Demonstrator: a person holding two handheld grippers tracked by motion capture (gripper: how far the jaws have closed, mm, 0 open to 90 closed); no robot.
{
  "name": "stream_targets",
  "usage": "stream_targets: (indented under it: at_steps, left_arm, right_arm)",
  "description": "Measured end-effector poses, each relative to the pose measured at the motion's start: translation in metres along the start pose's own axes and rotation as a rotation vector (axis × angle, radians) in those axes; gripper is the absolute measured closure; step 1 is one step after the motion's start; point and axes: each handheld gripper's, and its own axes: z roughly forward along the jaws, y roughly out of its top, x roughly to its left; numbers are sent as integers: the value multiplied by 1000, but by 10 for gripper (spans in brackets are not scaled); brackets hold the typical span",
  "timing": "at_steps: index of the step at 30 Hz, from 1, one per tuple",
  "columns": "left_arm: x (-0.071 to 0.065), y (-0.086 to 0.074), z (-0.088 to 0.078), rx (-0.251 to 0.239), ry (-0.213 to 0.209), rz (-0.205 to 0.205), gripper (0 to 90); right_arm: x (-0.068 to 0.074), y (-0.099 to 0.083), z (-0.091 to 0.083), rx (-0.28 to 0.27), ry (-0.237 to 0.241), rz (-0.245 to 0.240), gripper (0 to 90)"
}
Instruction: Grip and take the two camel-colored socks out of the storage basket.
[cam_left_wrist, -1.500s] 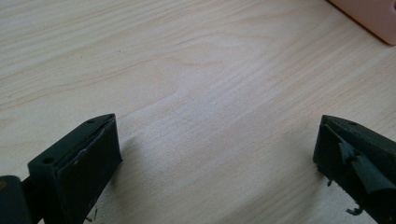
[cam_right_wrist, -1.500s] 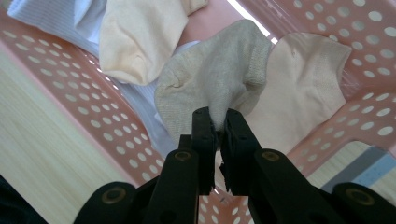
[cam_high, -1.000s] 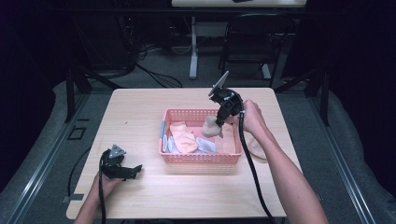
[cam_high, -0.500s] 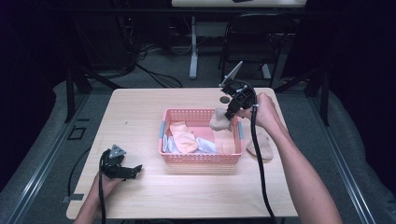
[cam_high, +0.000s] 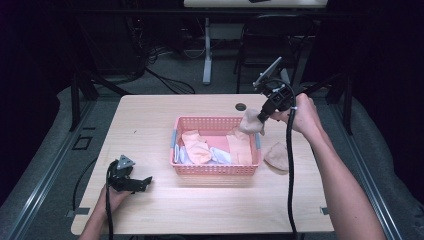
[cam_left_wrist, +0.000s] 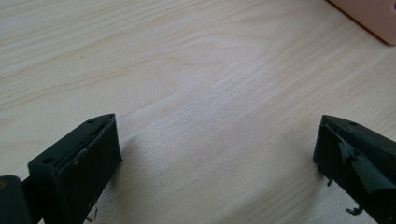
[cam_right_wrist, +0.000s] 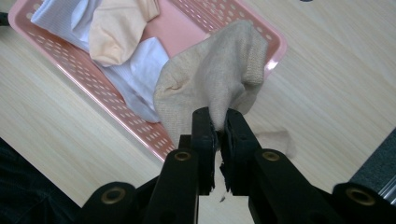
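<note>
A pink basket (cam_high: 215, 169) sits mid-table with several peach and white socks in it. My right gripper (cam_high: 261, 118) is shut on a beige sock (cam_high: 250, 122), which hangs above the basket's far right corner. In the right gripper view the beige sock (cam_right_wrist: 215, 79) bunches out from between the closed jaws of my right gripper (cam_right_wrist: 219, 126), over the basket's rim (cam_right_wrist: 275, 46). Another beige sock (cam_high: 278, 156) lies on the table to the right of the basket. My left gripper (cam_high: 142, 184) rests open on the table at the near left; in its own view my left gripper (cam_left_wrist: 215, 154) has bare wood between its jaws.
The wooden table (cam_high: 150, 125) has a round cable hole (cam_high: 241, 106) near its far edge. A chair (cam_high: 272, 45) and a desk leg stand beyond the table. The basket's corner (cam_left_wrist: 373, 16) shows at the upper right of the left gripper view.
My right gripper has lifted the beige sock up out of the basket and carried it to the right and away. The left gripper has stayed put.
</note>
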Motion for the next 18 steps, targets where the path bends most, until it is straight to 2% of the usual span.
stream_targets:
  at_steps: [11, 18]
  left_arm:
    - [0, 0, 0, 1, -1, -1, 4]
    - [0, 0, 0, 0, 2, -2, 4]
  right_arm:
    - [-19, -22, -11, 13, -44, 46, 842]
    - [-38, -38, -2, 43, -66, 93, 842]
